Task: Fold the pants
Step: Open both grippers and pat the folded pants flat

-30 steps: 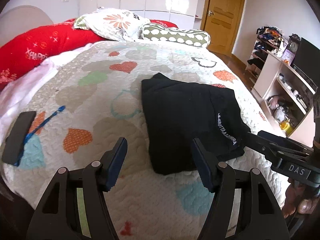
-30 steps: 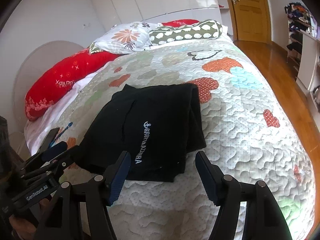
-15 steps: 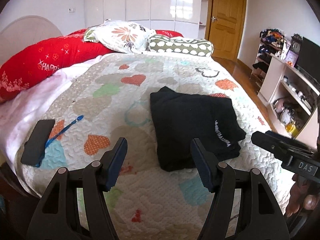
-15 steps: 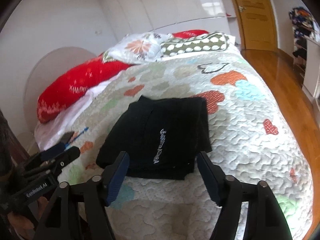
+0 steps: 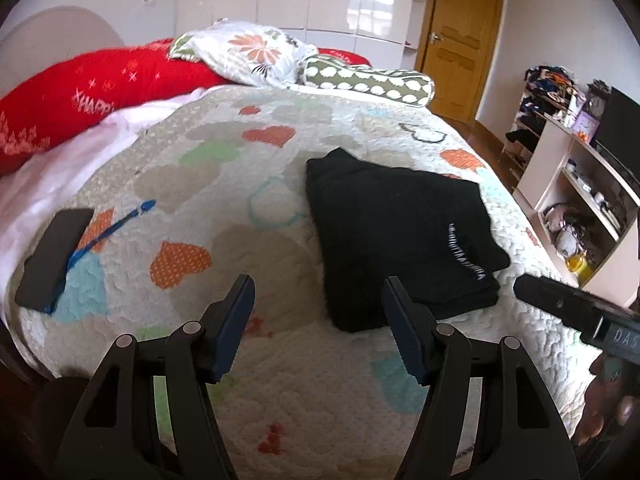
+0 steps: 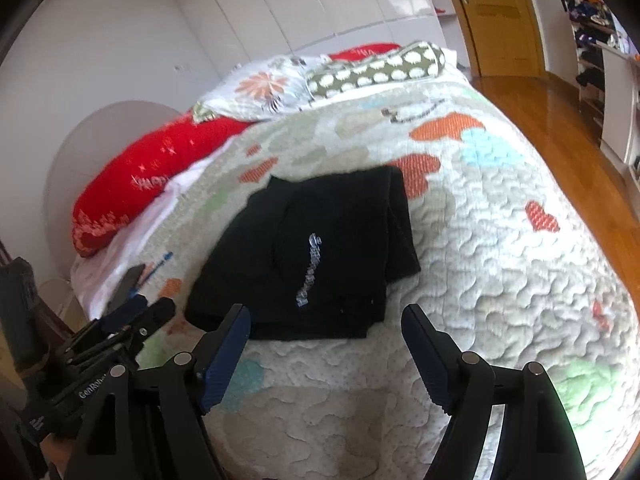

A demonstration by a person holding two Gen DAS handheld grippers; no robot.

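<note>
Black pants (image 5: pixel 396 232) with white lettering lie folded into a compact rectangle on the heart-patterned quilt (image 5: pixel 224 184). They also show in the right wrist view (image 6: pixel 320 256). My left gripper (image 5: pixel 318 300) is open and empty, held above the quilt near the bed's foot, just left of the pants. My right gripper (image 6: pixel 326 332) is open and empty, held short of the pants' near edge. The right gripper's tip shows at the right edge of the left wrist view (image 5: pixel 560 304). The left gripper shows at lower left in the right wrist view (image 6: pixel 120 328).
A black phone (image 5: pixel 54 252) with a blue cord lies at the quilt's left edge. A red pillow (image 5: pixel 92 92), a floral pillow (image 5: pixel 248 50) and a spotted bolster (image 5: pixel 368 84) lie at the head. Shelves (image 5: pixel 580 184) and a wooden door (image 5: pixel 460 36) stand to the right.
Both grippers have drawn back and up from the folded pants, which look smaller and farther now. The pants have not moved. Both grippers stayed open.
</note>
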